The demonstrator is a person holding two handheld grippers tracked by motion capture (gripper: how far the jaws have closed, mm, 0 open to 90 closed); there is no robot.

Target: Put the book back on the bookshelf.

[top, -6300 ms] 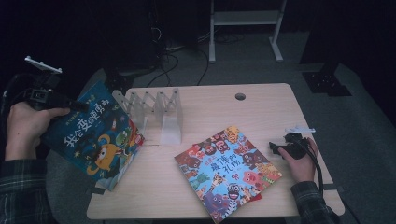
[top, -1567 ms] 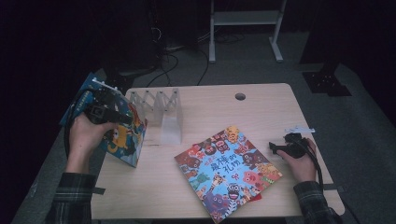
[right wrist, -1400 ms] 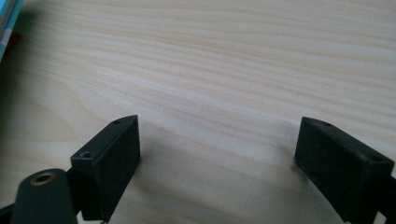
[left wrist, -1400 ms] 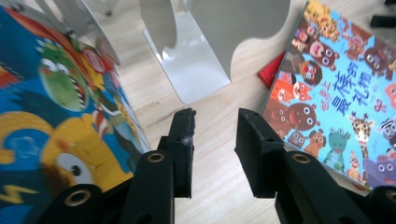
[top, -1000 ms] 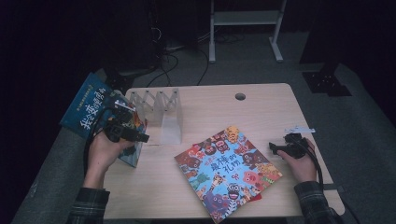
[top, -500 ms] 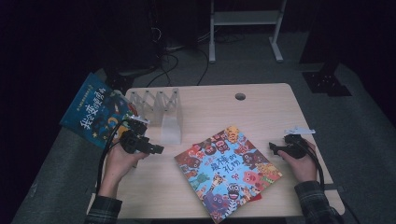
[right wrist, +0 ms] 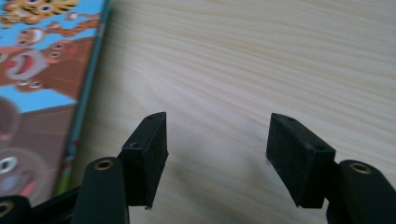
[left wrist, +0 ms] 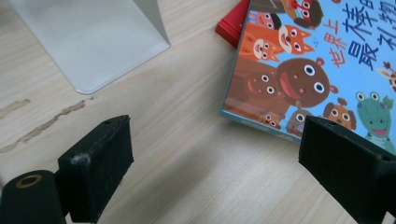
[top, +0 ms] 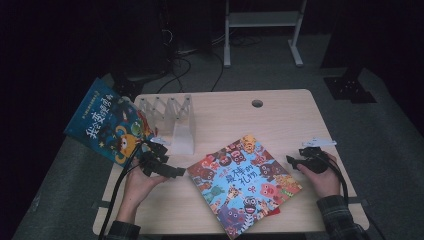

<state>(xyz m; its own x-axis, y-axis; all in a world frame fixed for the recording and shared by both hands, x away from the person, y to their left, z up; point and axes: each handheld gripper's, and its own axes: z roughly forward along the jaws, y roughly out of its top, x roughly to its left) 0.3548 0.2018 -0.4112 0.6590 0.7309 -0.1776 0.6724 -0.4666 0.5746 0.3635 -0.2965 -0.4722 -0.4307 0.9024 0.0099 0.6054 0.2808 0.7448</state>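
Blue-covered, one picture book (top: 107, 125) already leans at the rack (top: 167, 107) left of centre, while the animal-cover book (top: 243, 182) lies flat mid-table, between the spread, empty left hand-held gripper (top: 172, 171) and the part-closed, empty right hand-held gripper (top: 292, 161).

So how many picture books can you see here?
3. One dark blue picture book leans in the clear book rack at the table's left edge. One animal picture book lies flat mid-table, over a red book that peeks from beneath; more may be hidden.
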